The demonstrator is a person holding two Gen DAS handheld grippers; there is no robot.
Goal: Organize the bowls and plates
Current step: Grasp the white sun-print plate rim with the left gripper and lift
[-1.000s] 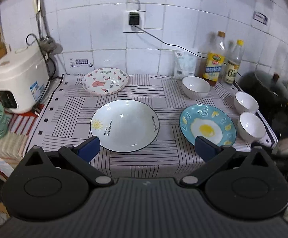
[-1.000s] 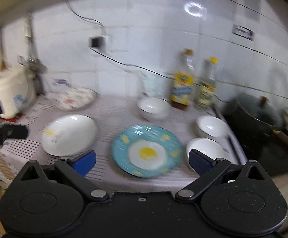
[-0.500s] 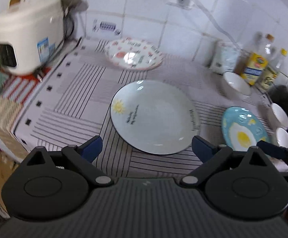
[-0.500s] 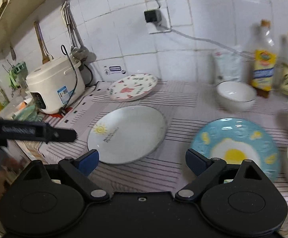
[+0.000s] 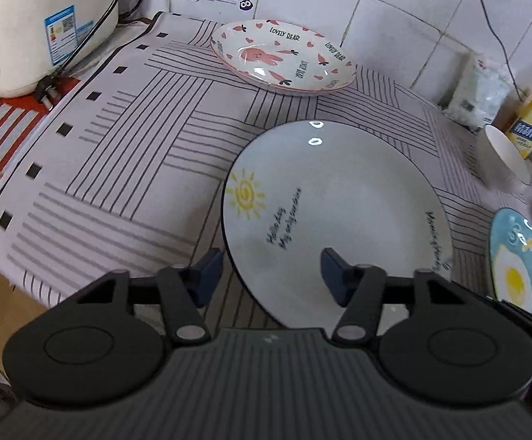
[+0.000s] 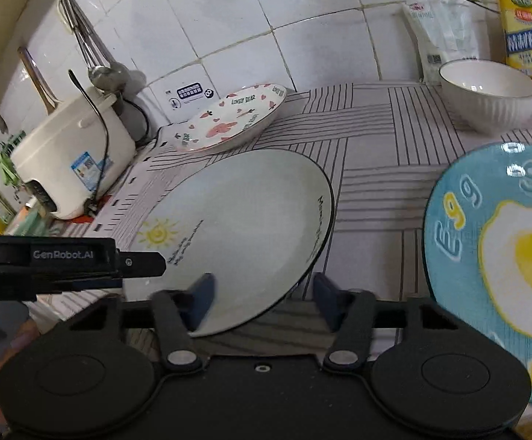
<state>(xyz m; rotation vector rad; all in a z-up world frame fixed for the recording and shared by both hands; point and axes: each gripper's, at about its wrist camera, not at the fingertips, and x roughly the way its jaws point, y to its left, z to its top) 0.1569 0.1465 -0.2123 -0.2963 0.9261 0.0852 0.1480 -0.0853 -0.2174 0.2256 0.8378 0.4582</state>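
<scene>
Plates and bowls are sitting on the striped cloth [image 5: 126, 139] in front of you. Your left gripper [image 5: 271, 275] is hovering at the near rim of the white sun plate [image 5: 339, 198], its jaws standing wide apart and holding nothing: one blue finger is sitting just outside the plate's edge at 9 o'clock, the other is hanging over the plate's inside. Your right gripper [image 6: 262, 302] is spreading its jaws wide as well, empty, straddling the same plate's near edge [image 6: 251, 220], one finger over the plate, one off it towards 3 o'clock. From the right wrist view the left tool is showing at 9 o'clock of that plate.

At 12 o'clock of the sun plate, near but apart, the rabbit plate [image 5: 284, 58] is lying close to the tiled wall. At 3 o'clock the blue egg plate [image 6: 500, 264] is lying just beside it, apart. A white bowl [image 6: 488, 93] is standing upright at 1 o'clock, with a yellow-labelled bottle [image 6: 524, 33] just behind it. At 10 o'clock, off the cloth, the rice cooker [image 5: 35, 22] is standing by the wall.
</scene>
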